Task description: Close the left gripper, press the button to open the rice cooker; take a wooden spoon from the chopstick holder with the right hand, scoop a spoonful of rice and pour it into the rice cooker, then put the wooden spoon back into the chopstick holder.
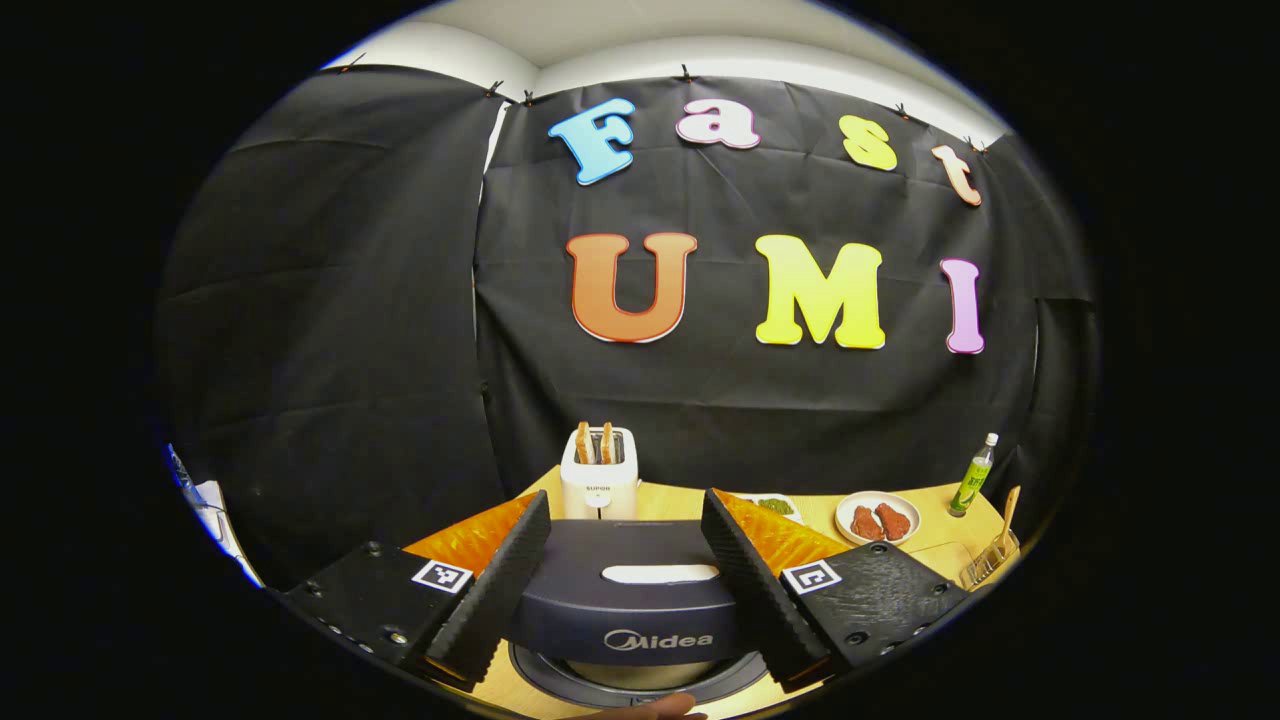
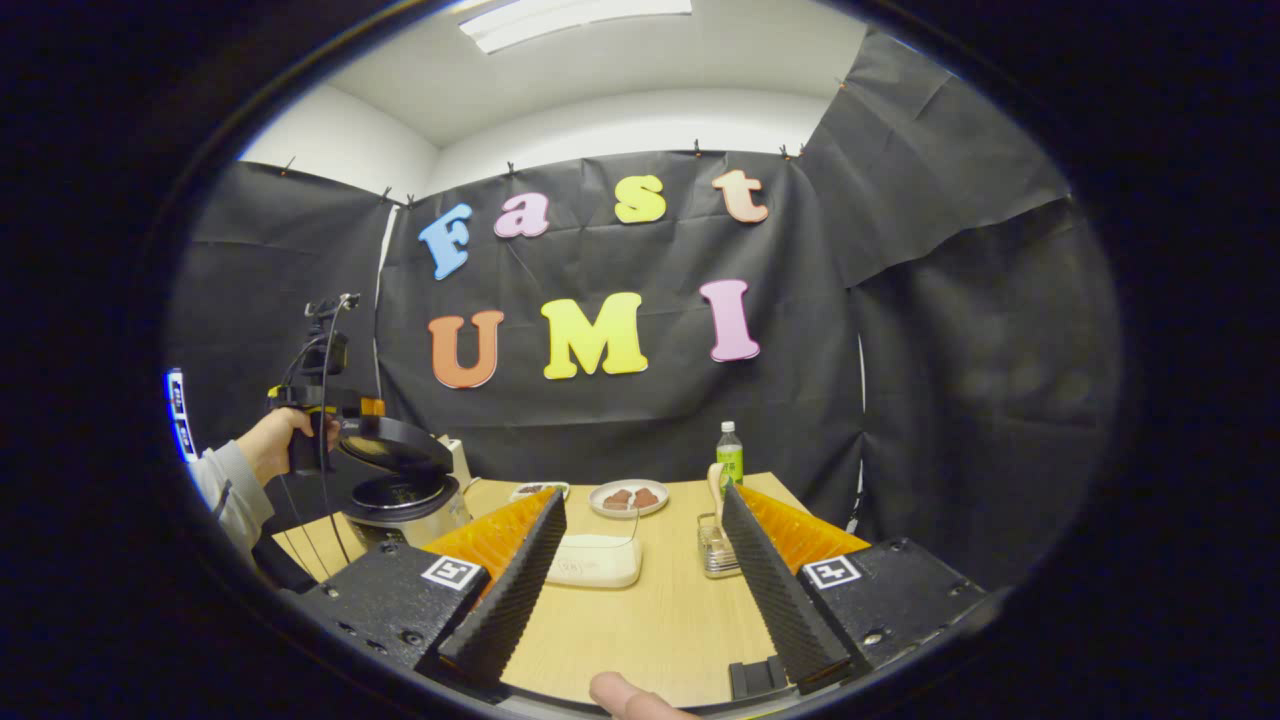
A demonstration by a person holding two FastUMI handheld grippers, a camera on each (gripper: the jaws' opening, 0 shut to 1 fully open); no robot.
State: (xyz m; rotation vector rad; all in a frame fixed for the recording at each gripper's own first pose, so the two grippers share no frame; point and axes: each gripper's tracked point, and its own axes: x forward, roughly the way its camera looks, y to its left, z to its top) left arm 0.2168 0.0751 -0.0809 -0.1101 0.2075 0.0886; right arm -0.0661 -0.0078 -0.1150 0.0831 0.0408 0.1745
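The dark rice cooker (image 2: 405,505) stands at the table's left with its lid (image 2: 400,445) raised. My left gripper (image 1: 625,510) is open, its fingers wide apart on either side of the lifted lid (image 1: 625,590); the pot's rim (image 1: 640,682) shows below. A hand holds that gripper (image 2: 305,430) behind the cooker. My right gripper (image 2: 642,500) is open over the table with nothing between its fingers. The wooden spoon (image 2: 715,480) stands in the clear chopstick holder (image 2: 715,552), just left of the right finger. A white rice dish (image 2: 592,560) lies ahead of it.
A white toaster (image 1: 598,470) with two slices stands behind the cooker. A plate of reddish food (image 2: 628,497) and a green bottle (image 2: 731,455) sit at the back of the wooden table (image 2: 640,630). A small plate of greens (image 1: 770,505) lies nearby.
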